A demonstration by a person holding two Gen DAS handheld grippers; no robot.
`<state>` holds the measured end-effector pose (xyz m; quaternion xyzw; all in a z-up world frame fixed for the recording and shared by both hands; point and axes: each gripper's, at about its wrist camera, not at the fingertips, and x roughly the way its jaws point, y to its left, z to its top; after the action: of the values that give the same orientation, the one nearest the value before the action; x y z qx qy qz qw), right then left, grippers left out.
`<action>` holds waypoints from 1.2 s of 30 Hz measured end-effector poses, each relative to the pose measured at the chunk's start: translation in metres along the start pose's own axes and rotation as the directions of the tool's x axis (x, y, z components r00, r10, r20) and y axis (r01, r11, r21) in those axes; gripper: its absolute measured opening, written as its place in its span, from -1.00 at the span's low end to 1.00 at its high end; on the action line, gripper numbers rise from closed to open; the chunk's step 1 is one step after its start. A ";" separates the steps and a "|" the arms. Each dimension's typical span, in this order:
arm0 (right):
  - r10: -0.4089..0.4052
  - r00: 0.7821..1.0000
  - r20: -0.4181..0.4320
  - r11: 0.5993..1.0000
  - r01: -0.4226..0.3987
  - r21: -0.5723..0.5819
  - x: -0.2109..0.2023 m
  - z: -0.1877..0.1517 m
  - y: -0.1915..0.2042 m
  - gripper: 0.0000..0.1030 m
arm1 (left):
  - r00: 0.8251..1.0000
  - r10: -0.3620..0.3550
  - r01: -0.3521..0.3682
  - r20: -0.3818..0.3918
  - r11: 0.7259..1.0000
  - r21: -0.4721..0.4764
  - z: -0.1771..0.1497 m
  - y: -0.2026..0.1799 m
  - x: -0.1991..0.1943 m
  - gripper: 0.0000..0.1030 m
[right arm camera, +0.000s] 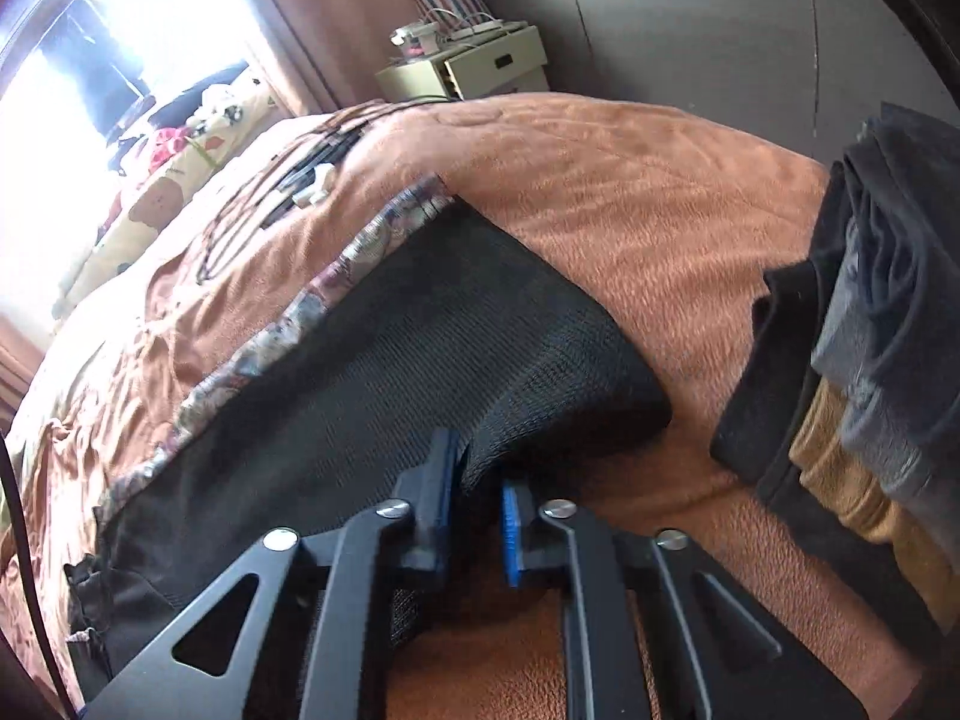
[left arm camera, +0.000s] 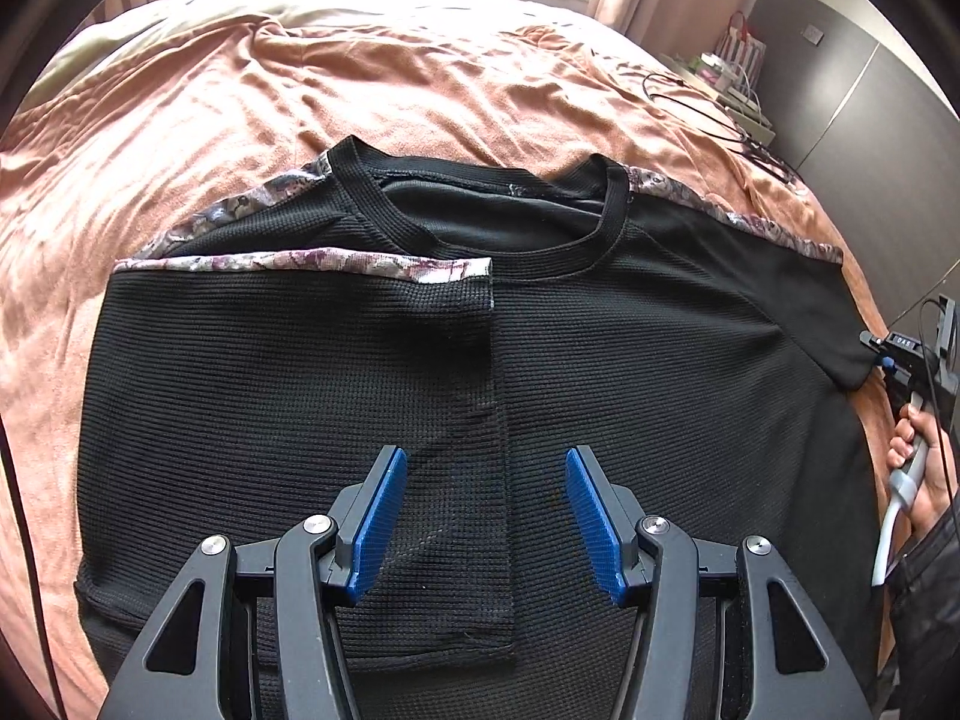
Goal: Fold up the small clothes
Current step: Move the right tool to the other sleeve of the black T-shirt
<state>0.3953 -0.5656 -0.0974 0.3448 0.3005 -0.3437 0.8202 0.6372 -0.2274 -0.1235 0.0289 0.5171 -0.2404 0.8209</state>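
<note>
Black waffle-knit shirt (left arm camera: 600,390) lies flat, chest up, across the near part of the bed (left arm camera: 270,90), its collar toward the headboard and its hem toward the near edge. One sleeve (left arm camera: 360,360) is already folded in over the chest, its floral stripe running crosswise. The other sleeve (right arm camera: 510,360) still reaches out toward the bed's right edge, so that side is not yet folded.

The left gripper (left arm camera: 486,522) hangs over the lower middle of the shirt, its blue pads standing fairly wide with only fabric beneath and nothing between them; it grips nothing.

The right gripper (right arm camera: 480,516) is at the tip of the outstretched sleeve, its jaws drawn nearly together on the sleeve's cuff edge, which bunches up between the pads. In the left wrist view it sits at the bed's right edge, held by a hand (left arm camera: 918,462).

The sleeve's long axis runs from the right gripper back toward the shoulder and collar, so the fold probably calls for carrying the cuff inward across the chest, toward the folded sleeve. The right hand is plainly the nearer one for this. A stack of folded clothes (right arm camera: 858,390) lies just beyond the sleeve, apart from it.
</note>
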 end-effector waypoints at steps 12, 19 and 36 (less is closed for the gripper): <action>0.341 0.939 0.043 0.911 -0.319 -0.263 -0.049 0.016 0.055 -0.92 | 1.000 -0.011 0.011 0.009 1.000 -0.002 -0.001 -0.002 -0.008 0.11; 0.454 0.889 -0.061 0.803 -0.438 -0.404 -0.047 -0.007 0.106 -0.92 | 1.000 -0.006 0.006 0.019 1.000 -0.010 -0.003 0.007 -0.017 0.11; 0.421 0.806 -0.417 0.636 -0.590 -0.498 -0.017 -0.040 0.123 0.52 | 1.000 -0.019 0.020 0.022 0.999 -0.026 -0.009 0.016 -0.027 0.11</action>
<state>0.4701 -0.4640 -0.0641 0.1763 0.3896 0.0658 0.9015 0.6270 -0.2006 -0.1076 0.0106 0.5115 -0.2421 0.8244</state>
